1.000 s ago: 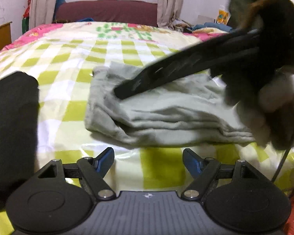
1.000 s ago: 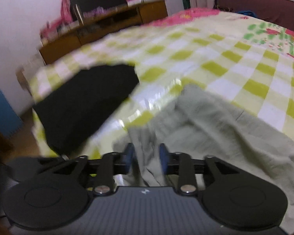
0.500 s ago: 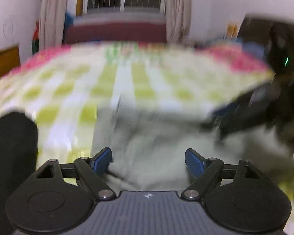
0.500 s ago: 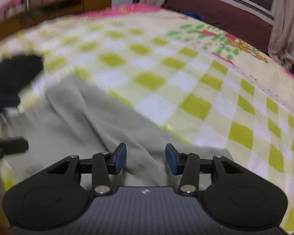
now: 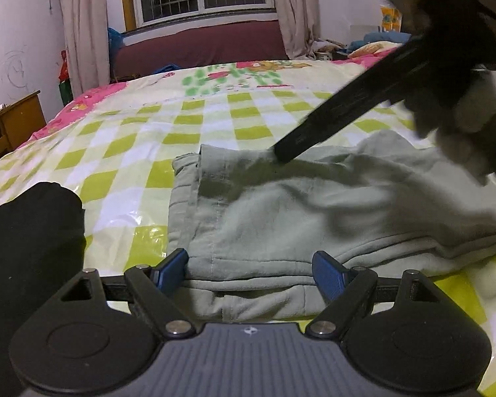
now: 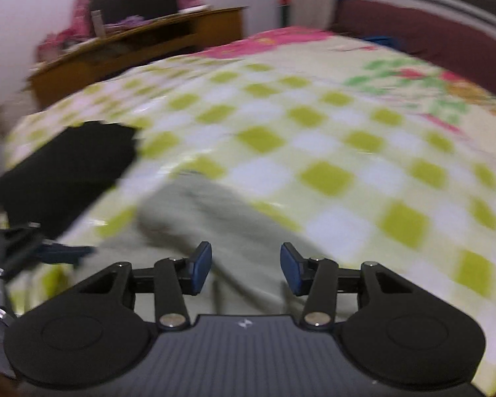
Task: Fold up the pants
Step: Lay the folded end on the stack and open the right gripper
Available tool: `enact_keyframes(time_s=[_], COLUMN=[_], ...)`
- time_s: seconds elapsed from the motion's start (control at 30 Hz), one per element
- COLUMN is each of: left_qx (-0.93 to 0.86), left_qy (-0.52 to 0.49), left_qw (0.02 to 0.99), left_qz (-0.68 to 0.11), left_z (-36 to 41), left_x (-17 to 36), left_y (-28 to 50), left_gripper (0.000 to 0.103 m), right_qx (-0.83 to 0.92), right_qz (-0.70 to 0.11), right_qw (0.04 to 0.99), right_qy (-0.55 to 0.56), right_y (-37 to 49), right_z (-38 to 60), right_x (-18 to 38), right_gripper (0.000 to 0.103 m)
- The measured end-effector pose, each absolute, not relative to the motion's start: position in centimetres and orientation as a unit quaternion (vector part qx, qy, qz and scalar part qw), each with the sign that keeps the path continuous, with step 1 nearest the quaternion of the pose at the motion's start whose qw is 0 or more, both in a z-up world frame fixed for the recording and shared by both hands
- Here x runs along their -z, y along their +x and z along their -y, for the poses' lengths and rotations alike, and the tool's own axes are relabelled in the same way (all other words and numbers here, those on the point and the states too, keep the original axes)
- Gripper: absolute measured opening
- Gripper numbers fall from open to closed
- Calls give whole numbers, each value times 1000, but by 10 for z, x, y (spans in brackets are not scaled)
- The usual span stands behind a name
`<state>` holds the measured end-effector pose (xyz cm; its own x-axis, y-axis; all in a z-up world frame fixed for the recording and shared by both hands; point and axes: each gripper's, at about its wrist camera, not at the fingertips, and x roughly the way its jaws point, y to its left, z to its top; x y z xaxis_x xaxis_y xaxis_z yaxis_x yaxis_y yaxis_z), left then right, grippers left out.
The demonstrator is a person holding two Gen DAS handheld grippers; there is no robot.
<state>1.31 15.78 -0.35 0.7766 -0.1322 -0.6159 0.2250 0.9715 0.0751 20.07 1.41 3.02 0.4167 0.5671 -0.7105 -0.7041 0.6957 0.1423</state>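
**Folded pants released; a tidy-up or a further fold is judged to be due**

Left wrist view: The grey-green pants are seen lying on the bed, whose cover is checked in yellow-green and white. They are bunched into a thick, roughly folded stack, with a seamed edge turned toward the camera and wrinkles across the top layer. The left tool is held low at the near edge of the stack with its jaws set wide; the cloth lies between and beneath the blue pads, but nothing is gripped. The right tool is seen reaching in from the upper right, its tip at or just above the far part of the pants; contact cannot be confirmed. A black garment lies apart at the left.

Right wrist view: The picture is blurred. The right tool is shown with its jaws partly apart, and no cloth is pinched between the pads. The pants lie under and ahead of it on the bed, with the black garment beyond them to the left.

The step in hand is judged to be the letting-go after a fold. For the next move, the loose upper layer would have to be smoothed, or an edge of the stack taken by both tools and carried over squarely.
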Motion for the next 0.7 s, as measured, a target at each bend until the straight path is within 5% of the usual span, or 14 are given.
enact_keyframes(time_s=[0.1,0.17,0.2,0.5,0.63,0.7], left_qx=[95,94,94,88,83,81], left_qy=[76,90,98,109,122,126], left_qw=[939,936,935,933,934,936], left_qz=[-322,-327,-326,-331,-324,-318], left_z=[-156,-153,-151,-152,-148,-146], left_x=[6,10,11,6,-2,-6], left_y=[11,12,11,4,-3,-7], left_gripper=[94,95,95,95,95,95], right_qx=[-387,-369,-363,-324,-294,-257], right_qz=[-394,-419,-432,-391,-358,-357], right_qw=[827,823,821,858,885,898], right_qy=[-108,-105,-90,-76,-36,-18], right_y=[212,222,229,211,177,161], right_z=[-42,-57,-62,-51,7,48], right_x=[-17,-7,-2,-19,-42,-46], right_gripper=[46,17,14,18,46,47])
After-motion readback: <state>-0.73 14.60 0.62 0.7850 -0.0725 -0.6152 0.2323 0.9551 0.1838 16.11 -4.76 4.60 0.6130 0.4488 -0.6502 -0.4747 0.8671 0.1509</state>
